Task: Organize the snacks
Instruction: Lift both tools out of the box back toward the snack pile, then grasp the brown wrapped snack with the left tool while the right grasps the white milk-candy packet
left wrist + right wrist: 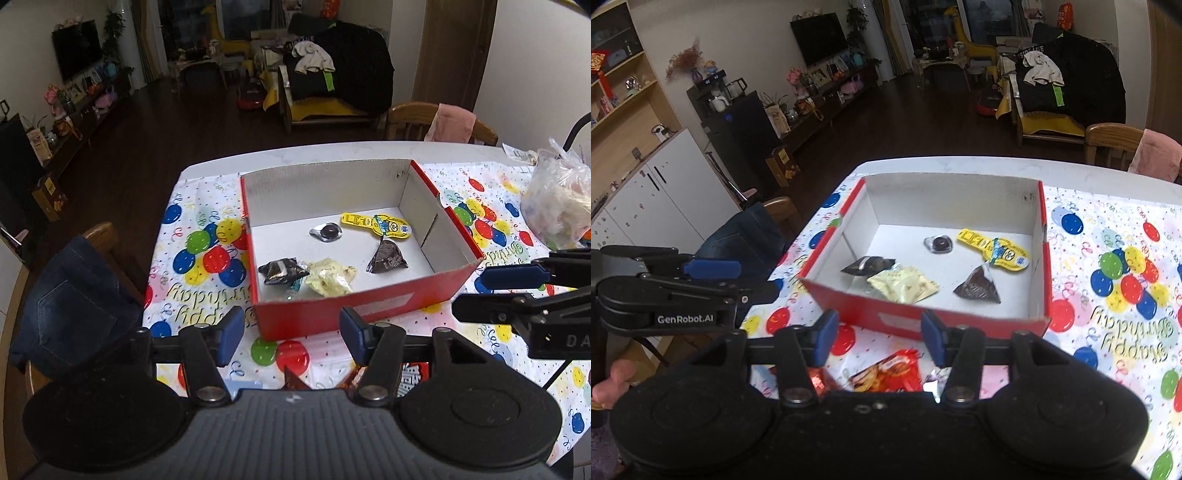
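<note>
Five snacks already lie in the red box [354, 306] at frame centre: a yellow pack [376, 223], a round jelly cup [327, 232], two dark packets and a pale one. Both claws, left [291, 332] and right [879, 336], stand open and empty before it. More packets [886, 374] wait on the table [1108, 295] at bottom centre, so the job looks partly done.

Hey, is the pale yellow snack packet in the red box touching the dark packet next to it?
Touching. In the left wrist view the pale yellow packet overlaps the dark packet, no gap between them.
</note>
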A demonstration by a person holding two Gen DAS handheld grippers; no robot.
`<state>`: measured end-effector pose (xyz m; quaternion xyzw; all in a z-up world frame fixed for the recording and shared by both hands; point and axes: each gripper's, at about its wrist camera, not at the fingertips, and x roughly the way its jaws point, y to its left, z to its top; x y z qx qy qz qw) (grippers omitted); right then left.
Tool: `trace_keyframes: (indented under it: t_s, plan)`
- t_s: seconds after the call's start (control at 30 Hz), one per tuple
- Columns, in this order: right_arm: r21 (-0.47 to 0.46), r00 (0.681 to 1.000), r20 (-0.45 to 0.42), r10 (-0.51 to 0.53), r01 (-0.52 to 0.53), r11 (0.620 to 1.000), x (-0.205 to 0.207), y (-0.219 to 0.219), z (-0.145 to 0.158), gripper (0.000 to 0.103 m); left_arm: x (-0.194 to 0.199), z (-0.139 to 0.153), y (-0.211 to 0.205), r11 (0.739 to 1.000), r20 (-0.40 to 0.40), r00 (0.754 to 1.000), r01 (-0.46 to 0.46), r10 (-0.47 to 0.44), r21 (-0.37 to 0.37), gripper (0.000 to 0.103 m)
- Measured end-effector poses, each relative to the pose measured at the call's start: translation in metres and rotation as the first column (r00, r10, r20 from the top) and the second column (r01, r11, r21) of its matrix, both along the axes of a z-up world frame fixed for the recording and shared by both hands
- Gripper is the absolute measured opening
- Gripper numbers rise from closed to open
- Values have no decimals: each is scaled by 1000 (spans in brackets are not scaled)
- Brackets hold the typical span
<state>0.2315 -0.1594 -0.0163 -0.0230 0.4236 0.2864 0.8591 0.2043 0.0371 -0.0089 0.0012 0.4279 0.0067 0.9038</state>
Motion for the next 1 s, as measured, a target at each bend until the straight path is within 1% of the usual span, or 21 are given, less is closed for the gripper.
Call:
trace_keyframes:
  t_s: [0.03,0.07,0.13,0.27,0.33,0.4,0.43,0.47,0.53,0.63,0.7,0.8,0.9,1.0]
  plan:
    - [8,1000,1,-1,1,1000,-5,-1,-1,62,-5,0,1,1000,5,1000,-7,7,-1,62]
    - [14,1000,3,-2,2,1000,-9,-3,-1,65,-11,-1,3,1000,13,1000,-17,17,-4,65]
    - [16,1000,10,-4,3,1000,-18,-5,-3,66,-20,-3,5,1000,22,999,-26,26,-8,67]
    - [10,1000,16,-2,2,1000,-32,-9,-10,76,-38,-12,4,999,24,999,-47,47,-12,68]
    - [4,1000,22,5,-5,1000,-40,-10,-14,80,-47,-15,3,999,37,998,-50,51,-23,73]
    - [5,1000,21,15,-15,1000,-48,-13,-18,85,-56,-19,3,997,47,997,-60,62,-39,80]
    - [5,1000,22,18,-18,1000,-52,-14,-20,88,-59,-21,2,997,47,997,-63,65,-45,80]
    - [1,999,28,18,-18,1000,-56,-15,-22,94,-61,-23,2,997,44,997,-64,66,-47,80]
    - [-18,999,48,10,-9,1000,-65,-16,-26,101,-65,-28,1,996,34,997,-72,74,-51,80]
    - [-49,997,69,29,-25,998,-76,-17,-34,102,-68,-39,0,994,-1,997,-81,81,-67,81]
    - [-75,996,72,45,-40,996,-82,-17,-41,102,-66,-51,-2,992,-51,995,-95,91,-80,81]
    - [-125,993,61,103,-95,988,-92,-15,-55,102,-61,-66,-4,989,-115,988,-112,100,-102,81]
    - [-171,987,48,151,-141,975,-103,-11,-67,102,-51,-79,-6,983,-171,977,-147,126,-112,81]
    - [-217,979,39,198,-185,958,-112,-7,-75,102,-40,-89,-4,971,-223,961,-199,167,-133,81]
